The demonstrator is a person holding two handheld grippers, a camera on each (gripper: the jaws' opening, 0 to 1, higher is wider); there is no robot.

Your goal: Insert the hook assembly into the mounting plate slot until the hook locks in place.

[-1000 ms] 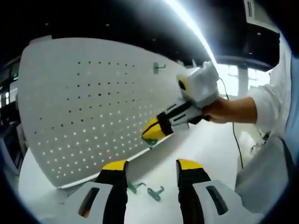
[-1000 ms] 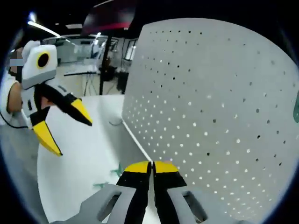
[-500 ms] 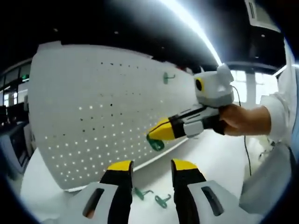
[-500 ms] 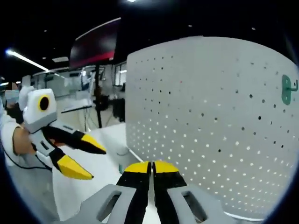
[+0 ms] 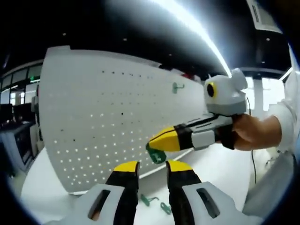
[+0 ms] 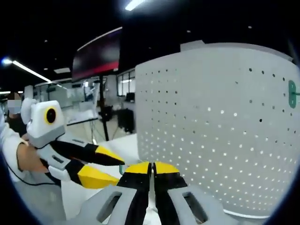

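my right claw (image 5: 157, 141), pinching a green hook (image 5: 154, 153), has lifted nearer the white pegboard (image 5: 108, 122), so insertion comes next. my left claw (image 5: 150, 169) has narrowed, holding nothing; spare hooks (image 5: 155, 203) lie on the table (image 5: 220, 168).

Pegboard (image 6: 220, 131) (green hook (image 6: 292, 93) mounted) ahead

White table (image 5: 220, 171) under your work, bright ceiling light strip (image 5: 197, 28) overhead, dark red-edged hanging screen (image 6: 96, 54) up high, black stand pole (image 6: 104, 115) behind, office windows and desks in the far background (image 6: 77, 96).
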